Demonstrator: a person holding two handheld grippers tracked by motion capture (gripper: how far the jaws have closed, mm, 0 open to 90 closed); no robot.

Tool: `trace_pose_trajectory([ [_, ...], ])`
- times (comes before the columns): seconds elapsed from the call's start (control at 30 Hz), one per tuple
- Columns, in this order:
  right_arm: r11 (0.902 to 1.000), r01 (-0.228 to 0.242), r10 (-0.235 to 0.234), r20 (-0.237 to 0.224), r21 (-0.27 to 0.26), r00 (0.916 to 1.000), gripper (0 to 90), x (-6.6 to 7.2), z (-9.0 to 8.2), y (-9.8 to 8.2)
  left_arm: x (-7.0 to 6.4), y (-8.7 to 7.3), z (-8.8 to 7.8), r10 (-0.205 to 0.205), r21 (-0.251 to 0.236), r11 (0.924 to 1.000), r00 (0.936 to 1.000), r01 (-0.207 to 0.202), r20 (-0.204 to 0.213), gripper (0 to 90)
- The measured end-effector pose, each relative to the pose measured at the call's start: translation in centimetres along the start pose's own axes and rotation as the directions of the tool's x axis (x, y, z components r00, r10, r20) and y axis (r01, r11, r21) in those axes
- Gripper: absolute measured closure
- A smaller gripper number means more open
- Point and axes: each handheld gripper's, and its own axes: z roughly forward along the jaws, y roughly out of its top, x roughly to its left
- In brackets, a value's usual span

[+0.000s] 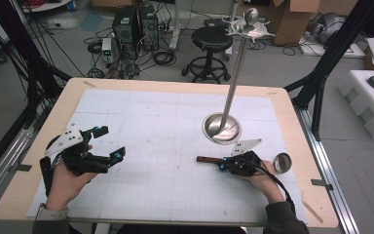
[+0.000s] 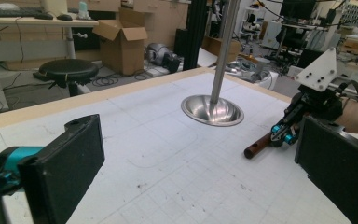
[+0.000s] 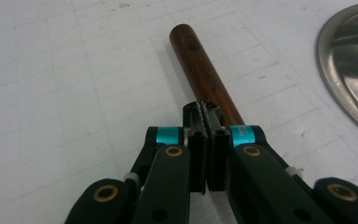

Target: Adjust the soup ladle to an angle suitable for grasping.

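Resting flat on the pale wooden table (image 1: 292, 105), a white gridded mat (image 1: 165, 146) covers most of the top, smudged and matte, presumably there to give a plain marked work surface. Far right of centre stands a tall steel stand (image 1: 233, 83): slim polished pole rising from a dished round base, with curved hooks at the crown, so likely meant for hanging utensils. Left gripper (image 1: 108, 142) hovers over the near left of the mat, jaws spread wide with nothing between them, held clear as if waiting. Right gripper (image 1: 222, 163) lies low at the near right, just in front of the stand's base, jaws pressed together with no gap. Its tips sit directly over the wooden handle (image 3: 205, 70), a smooth, dark red-brown cylinder with a rounded end and a faint stamped mark, lying on the mat and pointing left. Whether the clenched tips pinch the handle or only rest on it is hard to tell from this angle. Near right, beyond the right hand, a small shiny steel cup (image 1: 282, 162) sits on the mat; it may be a ladle bowl joined to that handle.
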Motion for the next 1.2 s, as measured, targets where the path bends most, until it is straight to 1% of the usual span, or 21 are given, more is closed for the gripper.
trace_pose_trajectory([
  [0.17,0.9999,-0.009,0.009,0.021,-0.015,0.9997,89.3,-0.4,0.2,0.0,-0.1,-0.2,-0.3,-0.014,0.001,0.9999,0.9999,0.014,0.0,1.9],
  [0.23,0.9996,-0.017,0.018,0.044,-0.024,0.9988,89.2,-0.7,0.3,0.0,-0.1,-0.3,-0.4,-0.013,0.0,0.9999,0.9999,0.013,0.0,1.9],
  [0.3,0.9994,-0.012,0.013,0.047,-0.033,0.9988,89.2,-0.9,0.4,0.0,-0.2,-0.4,-0.5,-0.015,0.003,0.9999,0.9999,0.015,-0.002,1.9],
  [0.4,0.9984,-0.037,0.04,0.073,-0.043,0.9966,89.3,-1.3,0.5,-0.1,-0.2,-0.5,-0.6,-0.013,0.007,0.9999,0.9999,0.013,-0.009,1.8],
  [0.57,0.998,-0.041,0.044,0.078,-0.048,0.9959,89.2,-1.6,0.5,0.0,-0.3,-0.6,-0.9,-0.016,0.008,0.9998,0.9998,0.016,-0.015,1.9],
  [0.6,0.9972,-0.055,0.058,0.065,-0.05,0.9961,89.0,-1.6,0.5,-0.1,-0.2,-0.6,-1.1,-0.016,0.007,0.9999,0.9997,0.016,-0.017,1.9],
  [0.63,0.9972,-0.055,0.058,0.065,-0.05,0.9961,89.0,-1.6,0.5,-0.1,-0.2,-0.6,-1.1,-0.016,0.007,0.9999,0.9997,0.016,-0.017,1.9],
  [0.67,0.9964,-0.063,0.066,0.054,-0.057,0.9964,87.2,-1.6,0.3,-0.1,-0.2,-0.6,-1.2,-0.016,0.004,0.9999,0.9997,0.016,-0.02,1.9],
  [0.73,0.9942,-0.067,0.071,0.042,-0.084,0.9966,76.1,-1.4,-0.1,0.1,-0.2,-0.5,-1.3,-0.014,0.003,0.9999,0.9997,0.014,-0.02,1.9],
  [0.8,0.9908,-0.031,0.038,0.052,-0.132,0.9979,63.6,-1.0,-0.9,0.6,-0.1,-0.6,-1.3,-0.018,0.002,0.9998,0.9996,0.018,-0.022,1.9],
  [0.83,0.9908,-0.031,0.038,0.052,-0.132,0.9979,63.6,-1.0,-0.9,0.6,-0.1,-0.6,-1.3,-0.018,0.005,0.9998,0.9996,0.018,-0.021,1.9],
  [0.87,0.9826,-0.048,0.057,0.048,-0.179,0.9972,51.0,-0.9,-1.6,0.9,-0.1,-0.7,-1.3,-0.021,0.006,0.9998,0.9995,0.021,-0.022,1.9],
  [0.9,0.9826,-0.048,0.057,0.048,-0.179,0.9972,51.0,-0.9,-1.6,0.9,-0.1,-0.7,-1.3,-0.021,0.006,0.9998,0.9995,0.021,-0.022,1.8],
  [0.93,0.9731,-0.077,0.087,0.037,-0.217,0.9955,38.4,-1.0,-2.3,1.1,0.0,-0.7,-1.3,-0.022,0.003,0.9998,0.9995,0.022,-0.022,1.9],
  [0.97,0.9731,-0.077,0.087,0.037,-0.217,0.9955,38.4,-1.0,-2.3,1.1,0.0,-0.7,-1.3,-0.022,0.003,0.9998,0.9995,0.022,-0.022,1.9],
  [1.0,0.9615,-0.104,0.116,0.03,-0.254,0.9928,29.1,-1.2,-3.2,1.4,0.0,-0.7,-1.4,-0.022,0.002,0.9998,0.9995,0.022,-0.021,1.9],
  [1.03,0.9615,-0.104,0.116,0.03,-0.254,0.9928,29.1,-1.2,-3.2,1.4,0.1,-0.7,-1.4,-0.02,0.002,0.9998,0.9996,0.021,-0.022,1.9],
  [1.07,0.946,-0.139,0.148,0.009,-0.293,0.9889,20.8,-1.2,-4.1,1.7,0.1,-0.7,-1.5,-0.022,0.001,0.9998,0.9994,0.022,-0.025,1.9],
  [1.13,0.9252,-0.168,0.175,-0.011,-0.34,0.9845,15.6,-1.1,-5.0,1.9,0.1,-0.7,-1.6,-0.024,-0.003,0.9997,0.9993,0.024,-0.029,1.9],
  [1.17,0.9126,-0.184,0.19,-0.019,-0.365,0.9815,12.9,-1.1,-5.3,1.9,0.1,-0.7,-1.6,-0.026,-0.004,0.9996,0.9992,0.026,-0.029,1.9],
  [1.2,0.9126,-0.184,0.19,-0.019,-0.365,0.9815,12.9,-1.1,-5.3,1.9,0.2,-0.7,-1.6,-0.027,-0.004,0.9996,0.9992,0.027,-0.029,1.9],
])
